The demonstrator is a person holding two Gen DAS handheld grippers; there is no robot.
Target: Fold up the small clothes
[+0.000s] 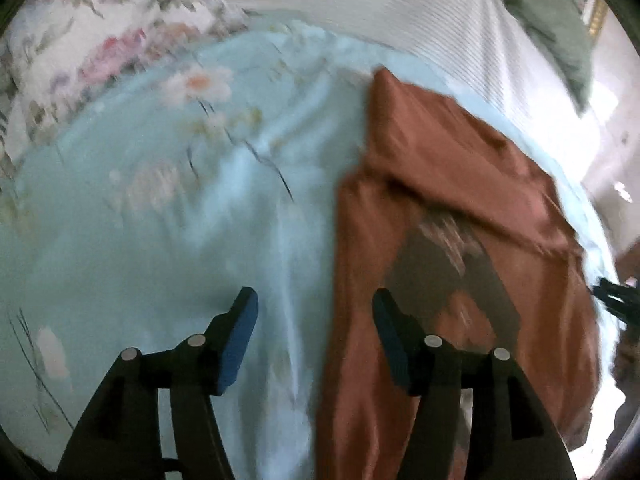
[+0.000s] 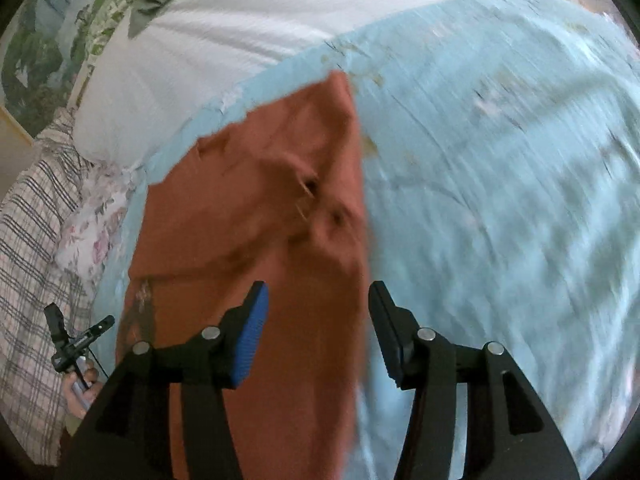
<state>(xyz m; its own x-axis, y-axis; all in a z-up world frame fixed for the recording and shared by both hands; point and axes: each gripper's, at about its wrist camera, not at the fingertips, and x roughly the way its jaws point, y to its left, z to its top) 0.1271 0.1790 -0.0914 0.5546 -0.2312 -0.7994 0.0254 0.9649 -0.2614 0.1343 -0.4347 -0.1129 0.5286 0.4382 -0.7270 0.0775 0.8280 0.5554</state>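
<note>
Both tongs are apart and empty right now. The left tongs (image 1: 315, 312) hover over the pale blue bedspread (image 1: 160, 240) with nothing between the pads. The rust-coloured garment (image 1: 460, 184) sits just off their right-hand finger, its near edge running under that finger toward the bottom of the view.

Over on the other side, the right tongs (image 2: 318, 304) gape above the same garment (image 2: 248, 208). Its long straight edge runs down between the two fingers, with cloth under the left-hand one and bare bedspread (image 2: 500, 200) under the right-hand one. It looks partly folded already, a flap doubled over the far end, though blur hides the detail.

Beyond the garment lies a white pillow (image 2: 240, 32), and at far left a hand (image 2: 80, 392) grips the other handle beside a checked cloth (image 2: 28, 240).

My read: the next fold is being lined up. To do it well, take one corner on each side, pinch only the top layer, lift low and level, and lay edge to edge so nothing bunches. The slippery-looking fabric may slide, so go slowly.
</note>
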